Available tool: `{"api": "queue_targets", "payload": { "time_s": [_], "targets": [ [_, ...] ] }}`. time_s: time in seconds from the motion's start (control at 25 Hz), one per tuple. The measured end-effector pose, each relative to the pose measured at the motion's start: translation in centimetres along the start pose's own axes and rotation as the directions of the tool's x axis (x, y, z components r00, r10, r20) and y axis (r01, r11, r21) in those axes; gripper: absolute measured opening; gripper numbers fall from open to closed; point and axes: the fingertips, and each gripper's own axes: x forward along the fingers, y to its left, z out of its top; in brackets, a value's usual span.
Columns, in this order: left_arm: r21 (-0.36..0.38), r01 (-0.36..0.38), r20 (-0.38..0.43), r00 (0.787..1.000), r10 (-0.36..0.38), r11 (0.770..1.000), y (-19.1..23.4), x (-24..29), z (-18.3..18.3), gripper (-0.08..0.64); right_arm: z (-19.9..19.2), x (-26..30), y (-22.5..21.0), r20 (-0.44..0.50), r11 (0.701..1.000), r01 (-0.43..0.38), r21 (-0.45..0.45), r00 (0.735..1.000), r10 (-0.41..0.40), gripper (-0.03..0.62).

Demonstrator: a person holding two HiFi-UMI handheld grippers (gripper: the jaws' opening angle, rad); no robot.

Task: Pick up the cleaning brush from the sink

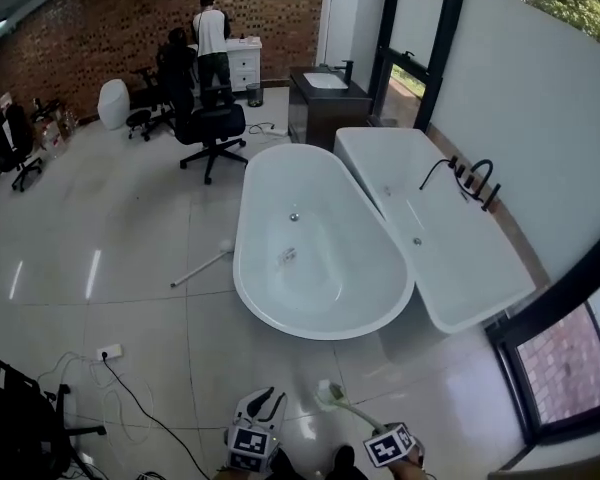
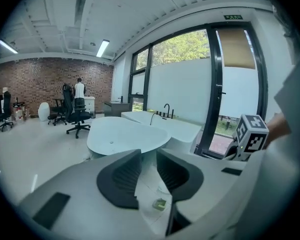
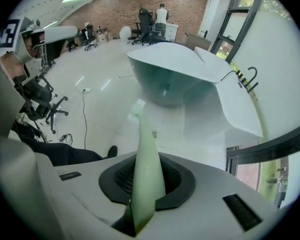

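The cleaning brush [image 3: 146, 154] is pale green, with a long tapering handle and a small whitish head [image 3: 137, 106]. My right gripper [image 3: 147, 176] is shut on the handle's thick end, and the brush sticks out toward the floor. In the head view the right gripper [image 1: 375, 430] is at the bottom edge, with the brush head [image 1: 330, 395] over the tiles in front of the oval tub. My left gripper [image 1: 265, 401] hangs just left of it. Its jaws stand open in the left gripper view [image 2: 149, 176], with nothing between them.
A white oval bathtub [image 1: 248, 268] stands ahead, with a rectangular tub [image 1: 500, 268] and its black tap [image 1: 475, 180] beside the glass wall. A white stick [image 1: 202, 266] lies on the tiles to the left, near cables and a power strip [image 1: 108, 352]. Office chairs [image 1: 212, 128] and a person [image 1: 212, 38] are far back.
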Motion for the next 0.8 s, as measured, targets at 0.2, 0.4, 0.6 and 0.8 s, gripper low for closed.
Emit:
{"api": "queue_targets", "payload": {
  "time_s": [0.2,0.4,0.6,0.8],
  "targets": [
    [-0.024,0.016,0.046,0.999,-0.015,1.0,-5.0,-4.4,4.4,0.087,-3.0,-7.0,-0.6,0.107,1.0,0.02,-0.012,0.994,-0.019,0.023],
    [-0.002,-0.041,0.086,0.995,0.041,0.999,-10.6,-6.1,7.0,0.074,-3.7,-12.2,-2.6,0.258,0.997,-0.019,-0.072,0.966,0.037,0.023],
    [-0.019,-0.075,0.07,0.995,0.077,0.997,-17.8,-6.0,7.8,0.074,-5.1,-17.0,-6.2,0.396,0.992,-0.091,-0.091,0.91,0.12,0.023],
    [0.012,-0.121,0.103,0.988,0.119,0.993,-22.5,-8.0,8.9,0.074,-5.3,-21.1,-8.9,0.51,0.987,-0.102,-0.122,0.847,0.15,0.023]
  ]
}}
